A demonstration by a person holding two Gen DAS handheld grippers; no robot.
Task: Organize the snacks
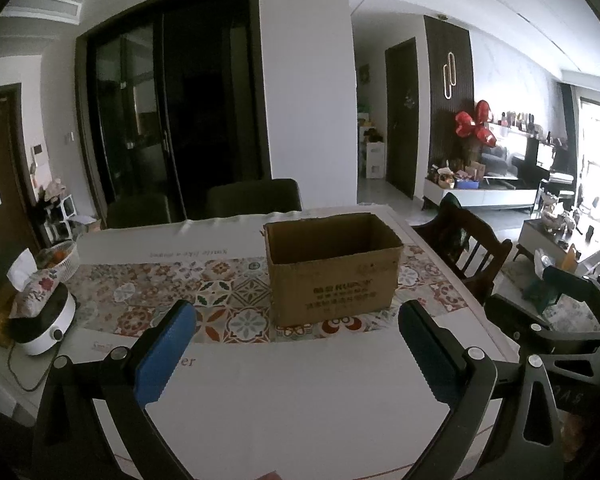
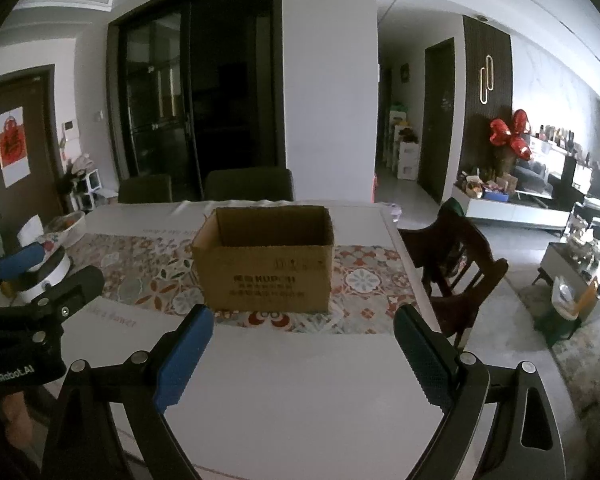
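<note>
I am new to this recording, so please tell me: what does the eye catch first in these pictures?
An open cardboard box stands upright on the patterned runner in the middle of the white table; no snacks show. Both grippers, left and right, hang open before it, holding nothing. Red balloons glow in the room at far right.

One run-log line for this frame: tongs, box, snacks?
left tongs open, empty | right tongs open, empty | cardboard box open-topped, upright on patterned runner | snacks none visible

Home dining area: patterned table (image 1: 260,400), chairs (image 1: 468,252), adjoining lounge.
</note>
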